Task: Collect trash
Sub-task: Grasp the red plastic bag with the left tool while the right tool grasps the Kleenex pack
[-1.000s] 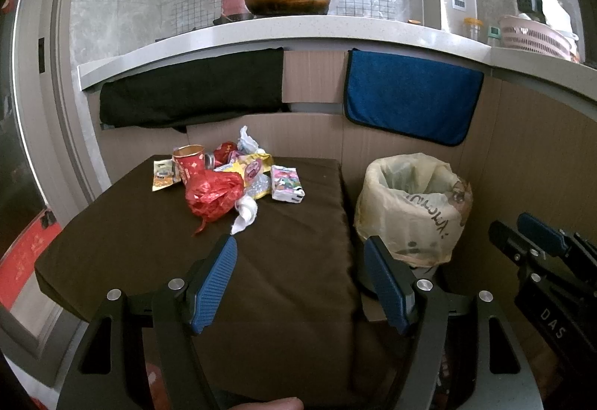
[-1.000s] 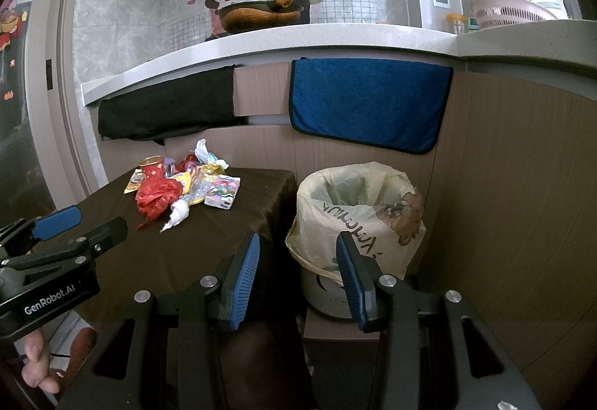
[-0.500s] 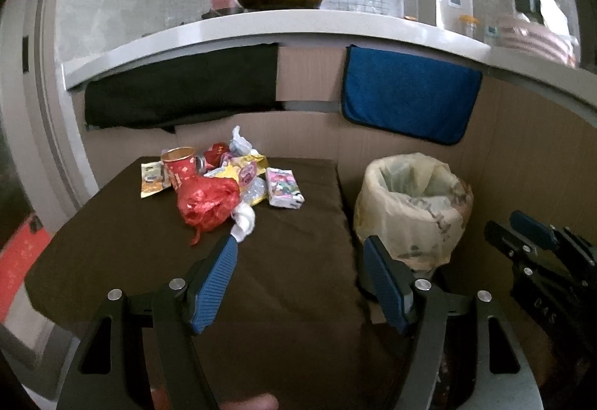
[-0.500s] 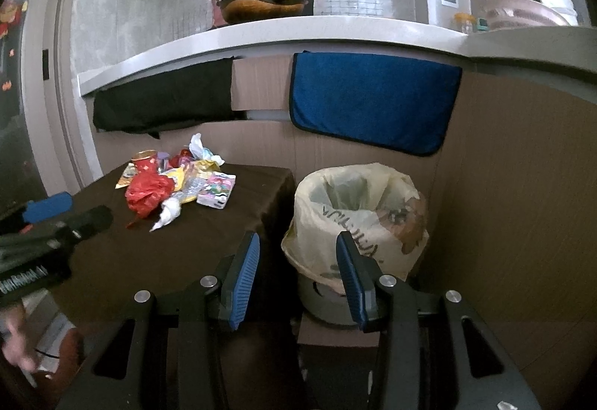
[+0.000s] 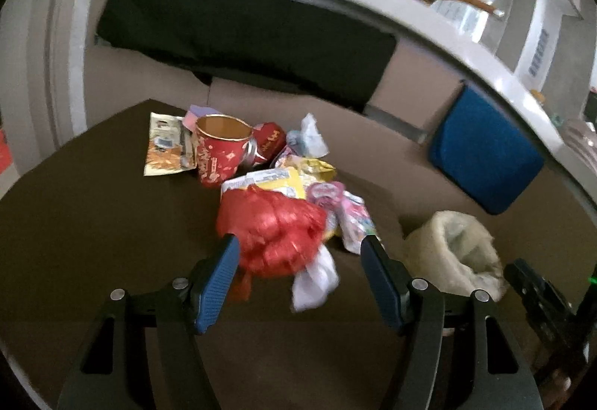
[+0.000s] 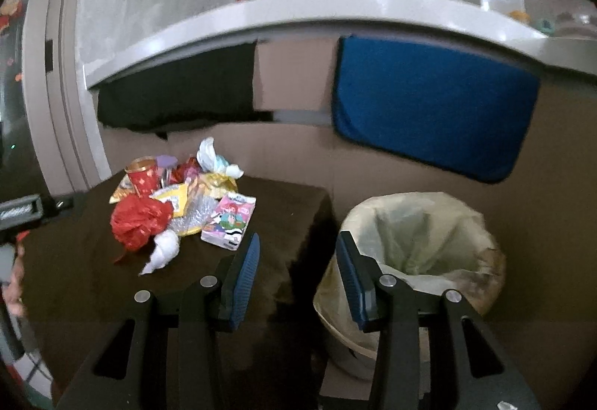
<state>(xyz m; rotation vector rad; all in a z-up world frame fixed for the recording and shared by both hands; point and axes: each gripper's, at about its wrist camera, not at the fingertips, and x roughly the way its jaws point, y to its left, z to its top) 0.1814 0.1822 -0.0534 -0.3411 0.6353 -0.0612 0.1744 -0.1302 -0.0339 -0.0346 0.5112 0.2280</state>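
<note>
A pile of trash lies on the brown-clothed table (image 5: 93, 223). It includes a crumpled red bag (image 5: 272, 230), a white tissue (image 5: 313, 275), a red paper cup (image 5: 220, 152), a snack packet (image 5: 166, 148) and a pink carton (image 5: 354, 219). My left gripper (image 5: 298, 245) is open wide just short of the red bag, which shows between its fingers untouched. My right gripper (image 6: 298, 238) is open and empty over the gap between the table edge and the lined bin (image 6: 418, 238). From the right wrist the red bag (image 6: 140, 221) and the carton (image 6: 231, 217) lie to its left.
The bin (image 5: 455, 253) stands on the floor right of the table, against the wooden wall. A blue cloth (image 6: 433, 111) and a black cloth (image 6: 179, 92) hang under the counter behind. A hand (image 6: 15, 283) shows at the left edge.
My left gripper has moved in close to the trash pile and rolled, so the red bag now sits between its fingers. My right gripper has come nearer the table edge and the bin.
</note>
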